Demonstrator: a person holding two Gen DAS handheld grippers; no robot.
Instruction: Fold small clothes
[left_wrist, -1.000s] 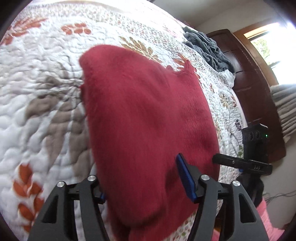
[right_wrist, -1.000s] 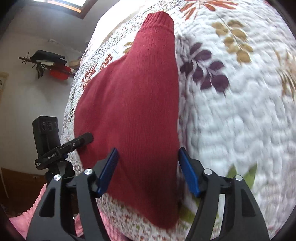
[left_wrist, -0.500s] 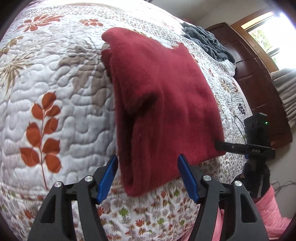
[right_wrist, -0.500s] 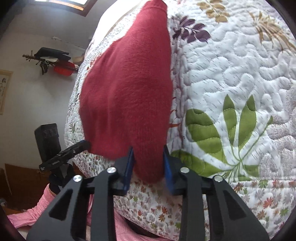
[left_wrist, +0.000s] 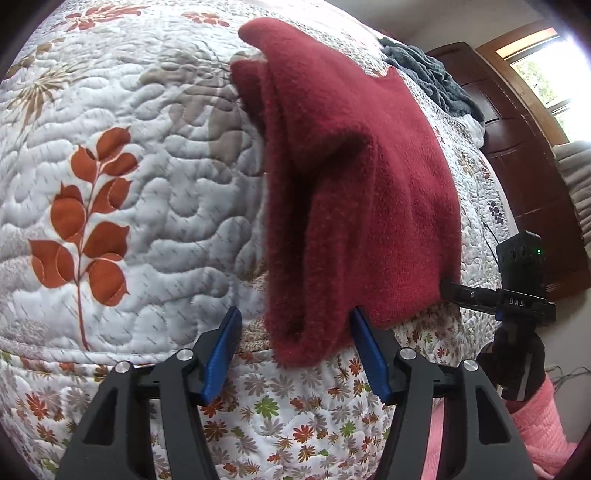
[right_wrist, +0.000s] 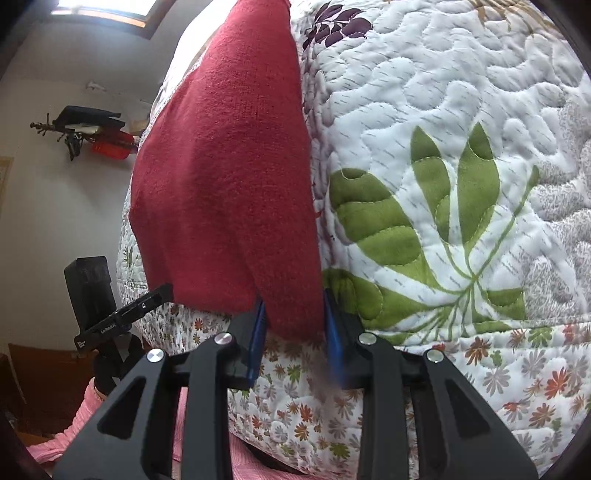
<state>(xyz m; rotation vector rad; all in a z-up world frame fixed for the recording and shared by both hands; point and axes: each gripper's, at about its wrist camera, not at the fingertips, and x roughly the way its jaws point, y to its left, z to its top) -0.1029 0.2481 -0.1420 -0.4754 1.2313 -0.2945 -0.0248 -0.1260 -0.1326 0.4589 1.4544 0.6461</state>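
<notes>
Fingers of the right gripper (right_wrist: 293, 325) are clamped on the sweater (right_wrist: 229, 177) corner; left gripper (left_wrist: 295, 345) fingers gape around its soft, floppy folded edge, best pinched there.

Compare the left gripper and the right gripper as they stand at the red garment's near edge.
The left gripper has its jaws spread wide around a rolled fold of the red garment; the right gripper is closed in tight on a corner of it. The left one's blue pads stand clear of the cloth on one side; the right one's press against it. Both sit at the quilt's near edge.
</notes>
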